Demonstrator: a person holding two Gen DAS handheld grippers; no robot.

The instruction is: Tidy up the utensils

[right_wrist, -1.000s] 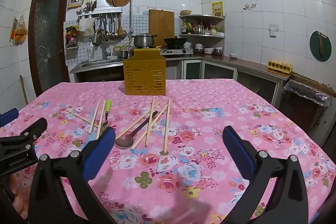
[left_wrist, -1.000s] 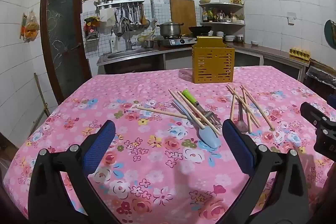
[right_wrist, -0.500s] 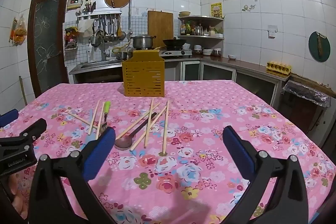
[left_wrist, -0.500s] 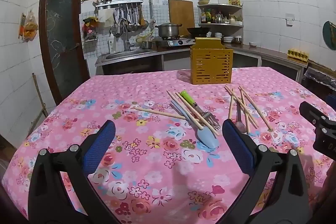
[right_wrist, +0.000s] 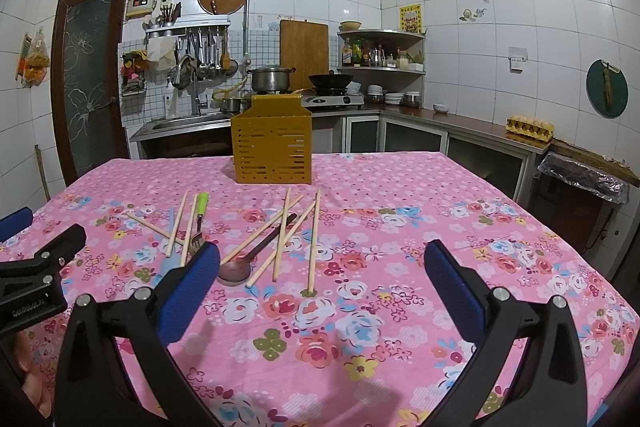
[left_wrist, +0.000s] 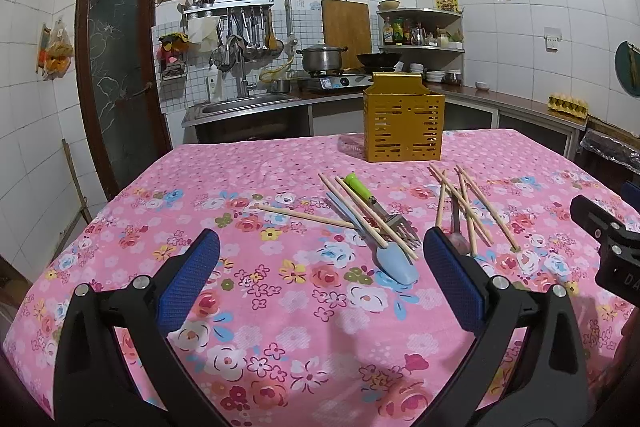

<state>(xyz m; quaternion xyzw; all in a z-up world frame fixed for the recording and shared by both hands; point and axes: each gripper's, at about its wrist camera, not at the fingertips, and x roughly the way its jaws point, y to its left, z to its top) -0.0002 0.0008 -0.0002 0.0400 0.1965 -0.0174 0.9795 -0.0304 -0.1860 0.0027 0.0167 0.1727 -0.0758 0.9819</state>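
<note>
A yellow slotted utensil holder [left_wrist: 403, 123] [right_wrist: 273, 145] stands at the table's far side. Before it lie loose utensils: a green-handled fork [left_wrist: 370, 202] [right_wrist: 200, 217], a pale blue spoon [left_wrist: 394, 263], a dark red spoon [right_wrist: 256, 254] and several wooden chopsticks [left_wrist: 466, 203] [right_wrist: 282, 233]. My left gripper [left_wrist: 320, 273] is open and empty, hovering short of the blue spoon. My right gripper [right_wrist: 320, 279] is open and empty too, near the chopsticks' closer ends. Each gripper shows at the edge of the other's view.
The table wears a pink floral cloth [left_wrist: 256, 291] [right_wrist: 400, 227]. Behind it run a counter with a sink [left_wrist: 240, 103], a pot [right_wrist: 270, 78] and wok on a stove, a corner shelf, and a door [left_wrist: 116, 79] at the left.
Both views have lifted and tilted slightly, so the utensils and holder sit a little lower in frame. Nothing on the table has moved. Both grippers stay open.
</note>
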